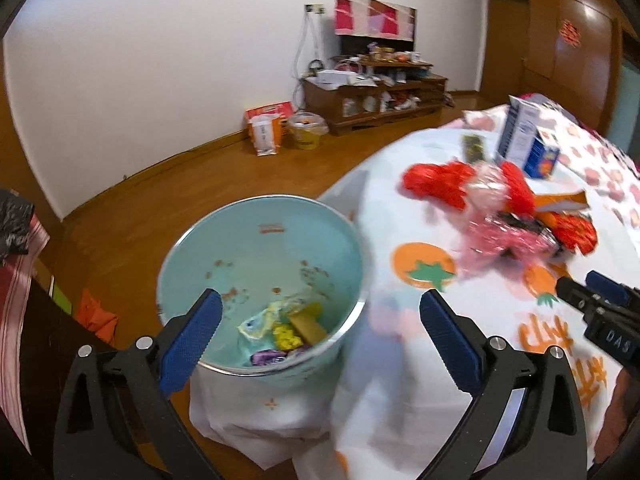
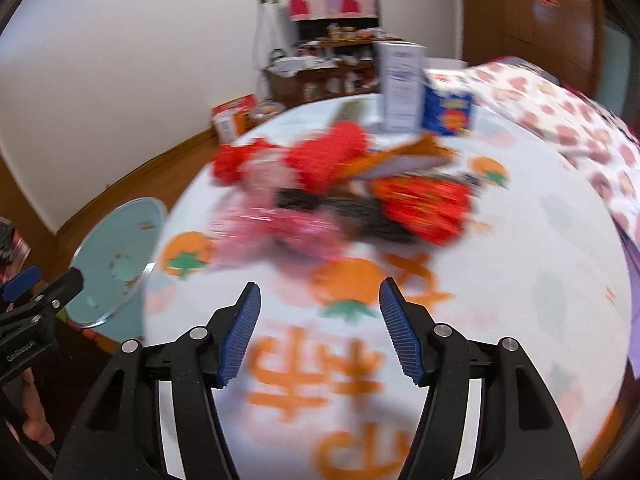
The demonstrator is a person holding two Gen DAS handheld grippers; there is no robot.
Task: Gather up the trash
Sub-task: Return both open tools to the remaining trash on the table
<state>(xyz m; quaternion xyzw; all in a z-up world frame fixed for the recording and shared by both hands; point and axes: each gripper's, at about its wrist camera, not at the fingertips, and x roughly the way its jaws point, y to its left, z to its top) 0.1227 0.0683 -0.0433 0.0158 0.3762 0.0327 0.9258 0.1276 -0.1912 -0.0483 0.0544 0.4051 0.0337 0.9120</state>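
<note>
The left gripper [image 1: 320,312] stands wide apart with nothing between its blue pads [image 1: 192,340], hanging over the near rim of a pale blue bin [image 1: 260,240]. The bin sits on the wooden floor [image 1: 160,184] just beside the edge of the bench [image 1: 400,360], which is draped in a white cloth printed with orange fruit. In the bottom of the bin lie a few crumpled wrappers [image 1: 280,328], yellow, purple and pale, with brown specks on the inner wall.

The right gripper [image 2: 320,308] is partly open and holds nothing; it hovers above the cloth, pointed toward a heap of trash [image 2: 340,192] in the middle of the bench. That heap is blurred, but red crinkled bags, pink shiny wrap, an orange packet and something dark can be made out. Behind the heap stand a tall white carton [image 2: 400,84] and a smaller blue box [image 2: 448,108], side by side.

From the left wrist view the right gripper shows at the far right, over the cloth. A low wooden cabinet [image 1: 376,96] stands against the far wall.
</note>
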